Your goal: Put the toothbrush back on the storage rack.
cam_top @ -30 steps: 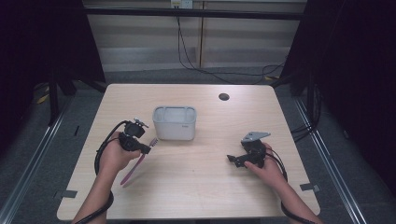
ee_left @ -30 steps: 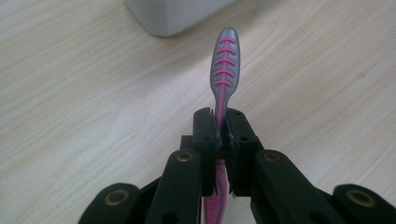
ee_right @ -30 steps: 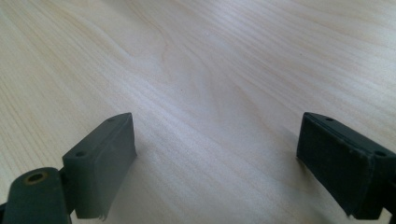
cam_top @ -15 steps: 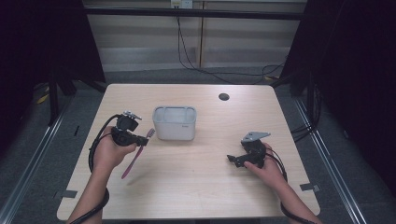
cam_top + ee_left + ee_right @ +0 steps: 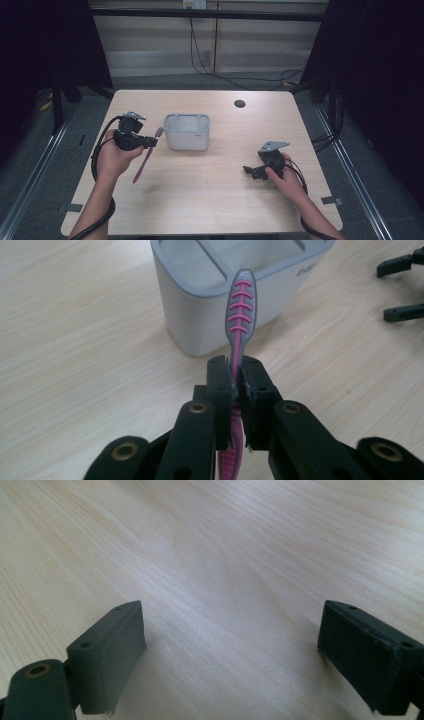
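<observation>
The left gripper (image 5: 150, 142) has its jaws pinched tight on a pink and grey toothbrush (image 5: 241, 310), gripping it partway along the handle. The head end rises past the fingertips, and the rest hangs down toward the table (image 5: 225, 200). Just ahead of this gripper stands a white holder (image 5: 187, 131), its rim close beyond the brush head and its open compartments facing up. Bare wood lies to either side of the gripper and beneath it, with the table's near edge well behind. The right gripper (image 5: 251, 172) sits low over the wood well apart, jaws spread wide with nothing between them. A small dark hole (image 5: 239, 104) marks the table beyond the holder.
</observation>
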`<control>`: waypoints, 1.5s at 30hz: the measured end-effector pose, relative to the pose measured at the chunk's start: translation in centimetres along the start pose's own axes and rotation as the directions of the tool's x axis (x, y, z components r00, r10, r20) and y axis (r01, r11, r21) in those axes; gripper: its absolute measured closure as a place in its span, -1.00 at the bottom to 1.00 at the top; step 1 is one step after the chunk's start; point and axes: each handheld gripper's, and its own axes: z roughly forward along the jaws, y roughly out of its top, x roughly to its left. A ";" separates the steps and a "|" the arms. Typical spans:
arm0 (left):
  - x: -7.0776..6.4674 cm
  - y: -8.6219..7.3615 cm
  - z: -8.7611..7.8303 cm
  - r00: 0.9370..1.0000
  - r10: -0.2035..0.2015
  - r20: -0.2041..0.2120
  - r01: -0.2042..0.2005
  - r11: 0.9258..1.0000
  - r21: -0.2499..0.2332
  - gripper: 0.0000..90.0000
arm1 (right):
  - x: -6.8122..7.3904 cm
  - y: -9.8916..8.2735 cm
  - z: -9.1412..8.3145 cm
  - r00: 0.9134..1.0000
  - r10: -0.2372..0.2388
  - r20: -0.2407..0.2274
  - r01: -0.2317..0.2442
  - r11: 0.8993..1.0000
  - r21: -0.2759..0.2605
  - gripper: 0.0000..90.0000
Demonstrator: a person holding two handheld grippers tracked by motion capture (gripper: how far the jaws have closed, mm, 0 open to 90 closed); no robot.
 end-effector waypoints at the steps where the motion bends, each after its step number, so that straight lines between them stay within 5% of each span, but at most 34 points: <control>1: -0.1 0.2 -0.2 1.000 -0.009 0.004 0.009 1.000 -0.016 0.87 | 0.0 0.0 0.0 1.000 0.000 0.000 0.000 1.000 0.000 -0.75; 17: 0.2 1.2 -1.2 0.999 -0.033 -0.014 0.032 0.996 -0.082 0.87 | 0.0 0.0 0.0 1.000 0.000 0.000 0.000 1.000 0.000 -0.75; 28: 0.4 2.5 -2.2 0.998 -0.055 -0.028 0.050 0.987 -0.152 0.87 | 0.0 0.0 0.0 1.000 0.000 0.001 0.000 1.000 0.000 -0.75; 45: 0.5 3.7 -3.1 0.994 -0.092 -0.066 0.069 0.954 -0.292 0.87 | 0.0 0.0 0.0 1.000 -0.001 -0.001 0.001 1.000 -0.002 -0.75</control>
